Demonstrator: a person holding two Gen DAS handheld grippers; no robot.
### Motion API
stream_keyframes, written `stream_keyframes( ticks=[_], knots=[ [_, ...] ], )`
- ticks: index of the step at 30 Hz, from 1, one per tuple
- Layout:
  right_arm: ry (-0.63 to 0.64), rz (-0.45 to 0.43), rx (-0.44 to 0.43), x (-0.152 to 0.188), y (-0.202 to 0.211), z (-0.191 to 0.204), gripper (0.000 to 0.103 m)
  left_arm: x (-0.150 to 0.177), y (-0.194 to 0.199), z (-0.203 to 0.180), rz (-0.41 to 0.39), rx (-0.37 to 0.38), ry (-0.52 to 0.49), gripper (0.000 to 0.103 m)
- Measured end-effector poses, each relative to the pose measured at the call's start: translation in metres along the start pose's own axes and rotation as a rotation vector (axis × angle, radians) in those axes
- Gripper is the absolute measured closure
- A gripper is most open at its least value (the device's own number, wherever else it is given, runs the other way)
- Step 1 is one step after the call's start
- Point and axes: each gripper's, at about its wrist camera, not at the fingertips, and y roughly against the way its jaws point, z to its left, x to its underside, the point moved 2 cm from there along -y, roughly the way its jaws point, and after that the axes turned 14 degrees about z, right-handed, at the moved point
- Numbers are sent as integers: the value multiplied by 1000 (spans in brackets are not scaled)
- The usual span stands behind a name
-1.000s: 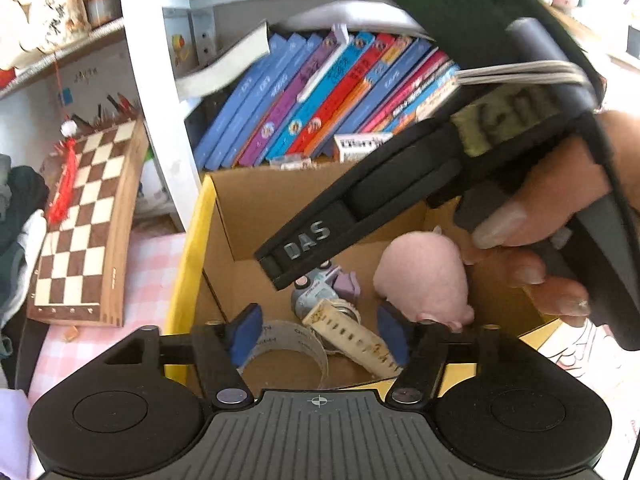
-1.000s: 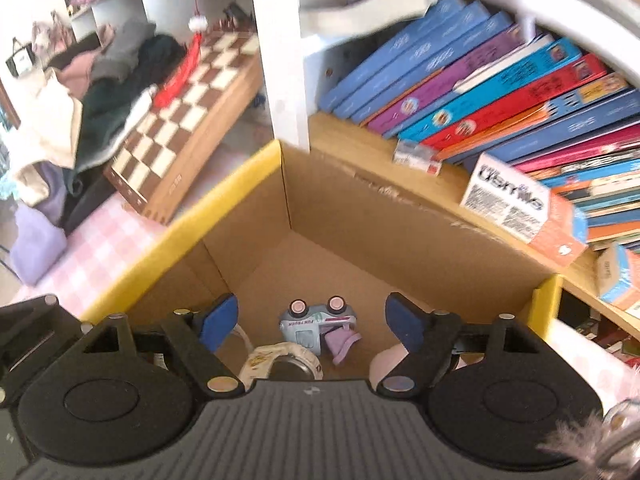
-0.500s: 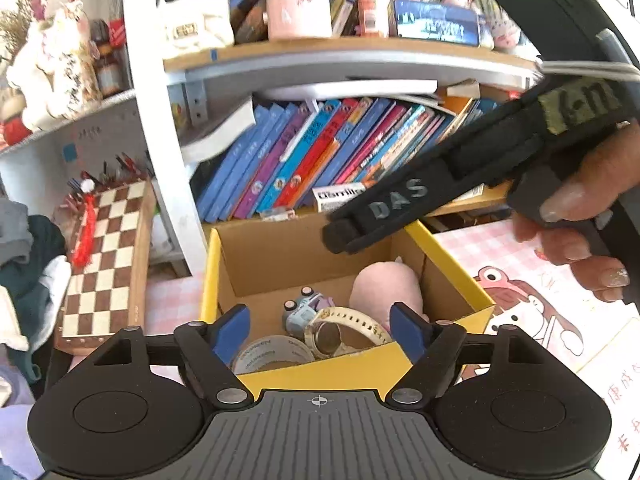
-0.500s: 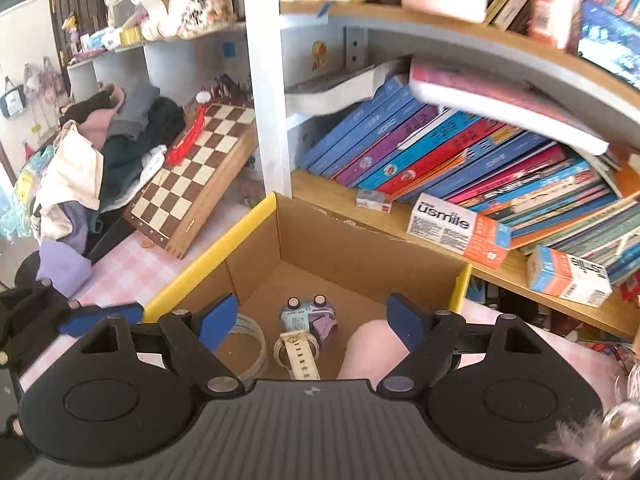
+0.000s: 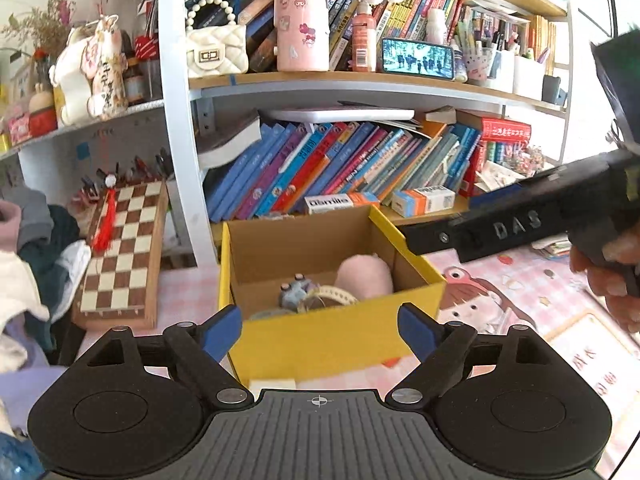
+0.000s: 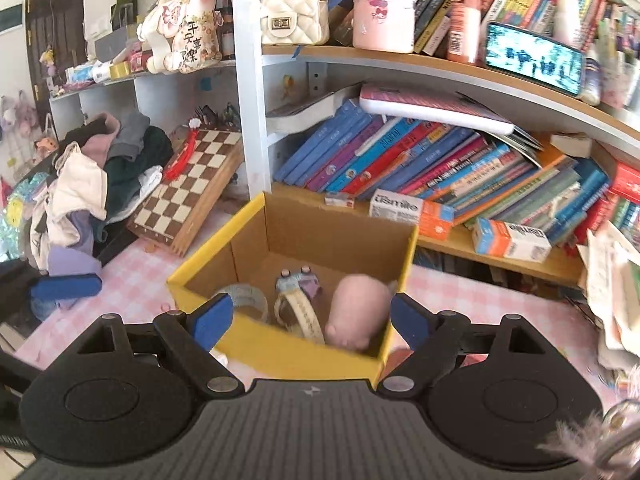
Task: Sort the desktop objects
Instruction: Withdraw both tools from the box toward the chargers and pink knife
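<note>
Tools, left [image 5: 320,330] and right [image 6: 310,320], both spread and empty, near. At 12 o'clock, yellow box [image 6: 280,354] on table [image 6: 500,300] holds plush pig [image 6: 358,300], watch [image 6: 304,312], toy car [image 6: 296,280], tape roll [image 6: 246,296]. Sorting possibly complete; further loose items unseen.

A folded chessboard [image 5: 122,248] leans far left of the tongs; slanted books [image 5: 320,168] and a white quilted purse [image 5: 216,50] fill shelves beyond.
</note>
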Motion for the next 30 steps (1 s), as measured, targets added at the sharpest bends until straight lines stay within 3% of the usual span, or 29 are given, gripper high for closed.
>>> stream_keyframes(
  ticks=[12,30],
  knots=[
    [-61,12,89,72,20,26,16,39,23,0,-22,-5,-7,15],
    [-125,19,129,120,20,73,9,85,37,25,7,-34,27,11]
  ],
)
